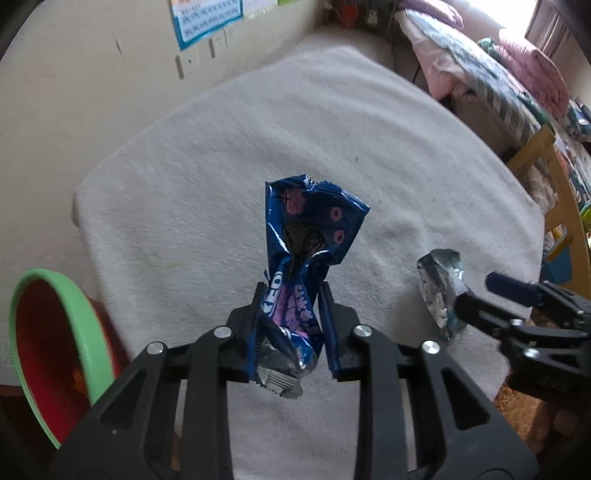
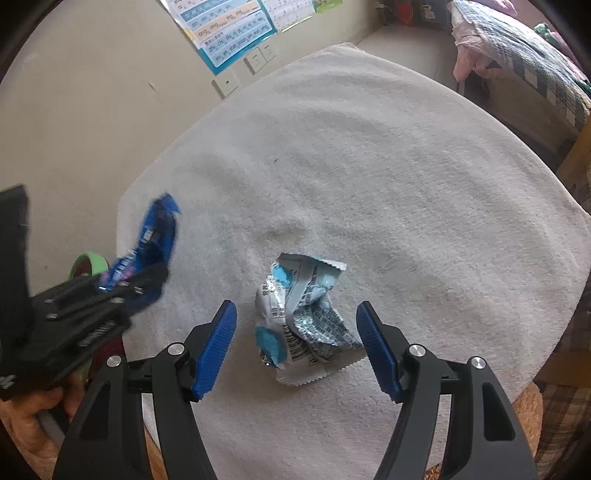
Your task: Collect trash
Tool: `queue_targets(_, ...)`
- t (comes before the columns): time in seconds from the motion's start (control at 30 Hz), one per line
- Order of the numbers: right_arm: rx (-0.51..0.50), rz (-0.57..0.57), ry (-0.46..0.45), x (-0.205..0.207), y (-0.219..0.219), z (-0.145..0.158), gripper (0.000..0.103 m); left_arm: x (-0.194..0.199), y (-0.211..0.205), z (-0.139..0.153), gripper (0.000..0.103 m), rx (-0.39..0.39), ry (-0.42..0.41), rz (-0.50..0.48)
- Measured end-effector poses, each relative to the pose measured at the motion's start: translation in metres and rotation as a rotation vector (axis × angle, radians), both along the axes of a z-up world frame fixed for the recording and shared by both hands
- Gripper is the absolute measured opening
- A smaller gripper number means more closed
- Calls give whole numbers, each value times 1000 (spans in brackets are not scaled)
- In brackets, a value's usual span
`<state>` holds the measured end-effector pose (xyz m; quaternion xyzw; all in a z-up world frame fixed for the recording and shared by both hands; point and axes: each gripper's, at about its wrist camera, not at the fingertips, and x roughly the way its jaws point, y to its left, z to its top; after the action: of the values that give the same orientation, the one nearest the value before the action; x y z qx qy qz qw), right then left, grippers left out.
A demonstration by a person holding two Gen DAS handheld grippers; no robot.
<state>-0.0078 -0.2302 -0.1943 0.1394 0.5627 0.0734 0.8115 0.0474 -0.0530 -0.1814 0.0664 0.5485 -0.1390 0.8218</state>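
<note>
A table draped in a white fleecy cloth [image 2: 369, 166] stands against a beige wall with a blue-edged chart [image 2: 229, 29] and sockets; a bed with pink and checked bedding [image 1: 491, 70] lies beyond it.

The left gripper [image 1: 291, 295] has its jaws clamped on a crumpled blue wrapper [image 1: 306, 236], pinched at its lower part. The wrapper stands up past the fingertips, its torn top flaring out above the cloth, and its silver inner end hangs below the pads. In the right wrist view the same gripper [image 2: 140, 280] and wrapper [image 2: 155, 232] show blurred at the left, over the table's edge, with part of the person's hand [image 2: 33, 410] beneath.

The right gripper [image 2: 297, 321] has its jaws apart, the blue pads on either side of a crumpled pale blue and silver packet [image 2: 299, 317] that lies on the cloth. The pads do not touch it. From the left wrist the packet [image 1: 443, 291] sits to the right of the blue wrapper, with the right gripper's fingers [image 1: 476, 306] at it.

A bin with a green rim and red inside [image 1: 48, 350] stands off the table's left edge, near the left gripper.
</note>
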Motion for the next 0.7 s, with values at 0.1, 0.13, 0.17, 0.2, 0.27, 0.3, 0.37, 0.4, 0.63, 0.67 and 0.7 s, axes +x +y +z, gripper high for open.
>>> queue_targets(0.1, -9, 8, 16, 0, 3, -4, 65, -4, 14, 13, 27, -22, -26, 22)
queue_targets(0.13, -9, 8, 20, -1, 4, -5, 65, -5, 18, 16, 27, -30, -31, 29)
queue_targets(0.17, -8, 6, 22, -1, 3, -6, 65, -5, 20, 18, 27, -33, -37, 35)
queue_targets(0.2, -9, 5, 22, -1, 3, -6, 65, -5, 24, 22, 27, -36, -47, 42)
queue_targets(0.27, -11, 5, 22, -1, 3, -5, 65, -4, 24, 27, 27, -41, -60, 53)
queue_targets(0.3, -13, 6, 23, 0, 4, -4, 65, -5, 27, 29, 27, -44, -64, 58)
queue_targets(0.37, -17, 9, 24, 0, 5, -4, 65, -4, 31, 34, 27, -47, -75, 67)
queue_targets(0.4, -18, 10, 25, 0, 6, -5, 65, -4, 32, 35, 27, -48, -77, 71)
queue_targets(0.63, -26, 16, 28, -1, 8, -6, 65, -9, 33, 31, 27, -47, -59, 81)
queue_targets(0.67, -27, 15, 27, -1, 8, -6, 65, -9, 34, 30, 27, -48, -57, 84)
queue_targets(0.7, -27, 13, 28, -2, 8, -6, 65, -9, 35, 29, 27, -49, -55, 88)
